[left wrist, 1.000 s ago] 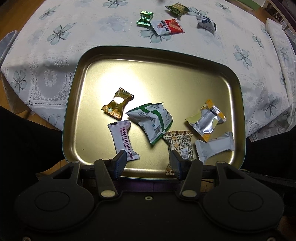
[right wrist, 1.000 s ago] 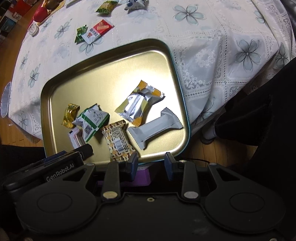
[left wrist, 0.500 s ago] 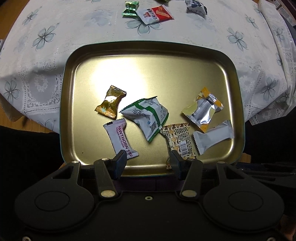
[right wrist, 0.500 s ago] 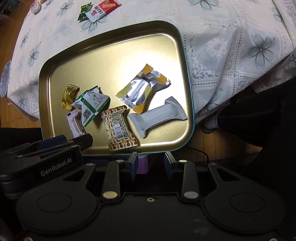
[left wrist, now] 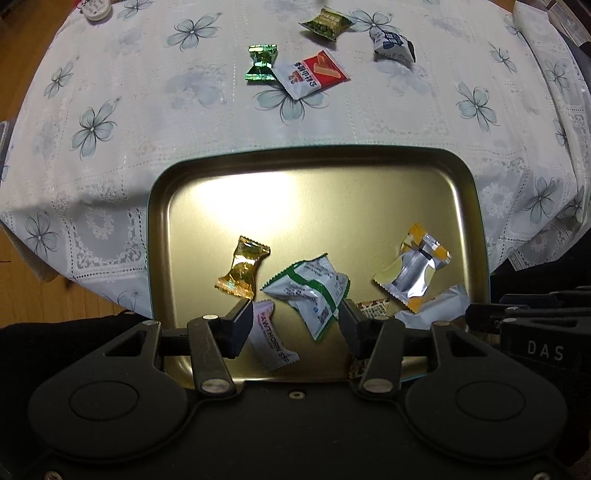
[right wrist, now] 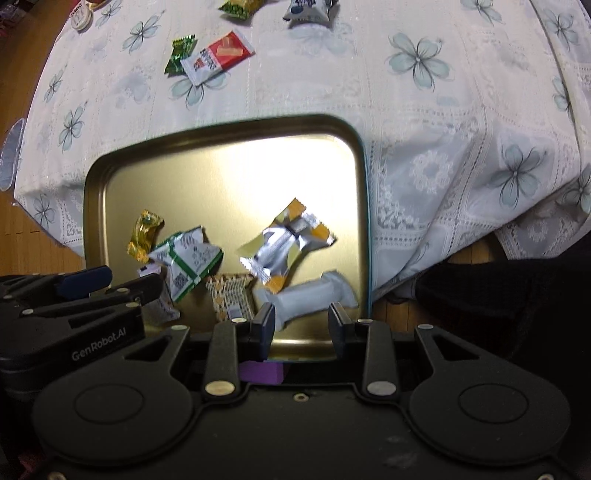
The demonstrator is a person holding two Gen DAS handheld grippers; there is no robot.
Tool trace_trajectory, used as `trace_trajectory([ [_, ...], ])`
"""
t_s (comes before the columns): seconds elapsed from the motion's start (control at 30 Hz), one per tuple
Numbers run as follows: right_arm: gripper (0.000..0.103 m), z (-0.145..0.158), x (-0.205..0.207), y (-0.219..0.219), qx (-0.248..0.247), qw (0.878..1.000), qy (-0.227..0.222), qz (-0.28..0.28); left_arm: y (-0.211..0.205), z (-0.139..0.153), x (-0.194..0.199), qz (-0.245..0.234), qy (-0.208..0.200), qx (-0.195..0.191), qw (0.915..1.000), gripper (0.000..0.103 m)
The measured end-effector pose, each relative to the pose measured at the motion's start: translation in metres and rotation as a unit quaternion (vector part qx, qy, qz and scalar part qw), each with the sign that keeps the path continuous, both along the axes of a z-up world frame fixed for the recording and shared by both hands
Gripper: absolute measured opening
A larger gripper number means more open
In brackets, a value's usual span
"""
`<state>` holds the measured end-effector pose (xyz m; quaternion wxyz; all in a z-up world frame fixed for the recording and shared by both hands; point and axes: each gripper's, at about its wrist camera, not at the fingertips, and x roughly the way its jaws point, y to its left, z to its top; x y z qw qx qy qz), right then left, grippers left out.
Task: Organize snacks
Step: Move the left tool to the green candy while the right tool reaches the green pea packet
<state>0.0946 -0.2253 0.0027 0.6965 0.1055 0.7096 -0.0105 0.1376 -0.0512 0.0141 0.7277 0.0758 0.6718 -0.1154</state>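
Observation:
A gold metal tray (left wrist: 295, 199) reaches out past the table's edge, and its near rim lies at my fingertips. Several wrapped snacks lie in it: a gold candy (left wrist: 242, 267), a green-and-white pack (left wrist: 308, 288), a silver-and-orange pack (right wrist: 286, 247) and a white bar (right wrist: 314, 295). On the cloth beyond it lie a green foil candy (left wrist: 261, 61), a red-and-white sachet (left wrist: 314, 72), an olive pack (left wrist: 325, 24) and a blue-and-white pack (left wrist: 391, 46). My left gripper (left wrist: 295, 314) and right gripper (right wrist: 301, 314) hang over the near rim. Both have their jaws apart with nothing pressed between them. What bears the tray is hidden.
A white tablecloth (left wrist: 147, 110) with blue flowers drapes over the table's edge. Wooden floor (left wrist: 22, 48) shows at the left. Dark clothing (right wrist: 498, 295) fills the right side. A small round tin (right wrist: 79, 14) stands at the far left. Something purple (right wrist: 262, 373) shows under the tray's near rim.
The tray has come toward me, away from the loose snacks, and more cloth shows beyond its far rim. Both pairs of jaws stand as they did.

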Motion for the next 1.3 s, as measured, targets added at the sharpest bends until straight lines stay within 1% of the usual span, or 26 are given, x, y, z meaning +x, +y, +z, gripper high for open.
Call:
trace_trajectory([
  [0.27,0.034,0.015,0.036,-0.017,0.012,1.000,-0.017,-0.016,0.007,0.012,0.040,0.021,-0.019,-0.002,0.9996,0.057],
  [0.43,0.034,0.013,0.064,-0.028,0.006,0.999,-0.018,-0.031,0.010,0.013,0.071,0.036,-0.028,0.001,0.9990,0.057],
  [0.57,0.034,0.009,0.092,-0.040,0.017,0.999,-0.015,-0.050,0.011,0.011,0.098,0.050,-0.031,0.001,0.9983,0.057],
  [0.87,0.035,-0.006,0.164,-0.066,0.019,0.994,-0.020,-0.105,-0.002,-0.006,0.158,0.064,-0.030,0.002,0.9975,0.057],
  [1.07,0.034,-0.010,0.210,-0.073,0.030,0.989,-0.028,-0.144,-0.012,-0.016,0.195,0.077,-0.033,-0.008,0.9965,0.057],
  [1.2,0.034,-0.013,0.234,-0.070,0.029,0.987,-0.041,-0.153,-0.013,-0.025,0.211,0.079,-0.035,-0.013,0.9961,0.057],
  [1.3,0.035,-0.019,0.249,-0.065,0.023,0.987,-0.058,-0.147,-0.010,-0.034,0.220,0.080,-0.016,-0.014,0.9966,0.057],
])
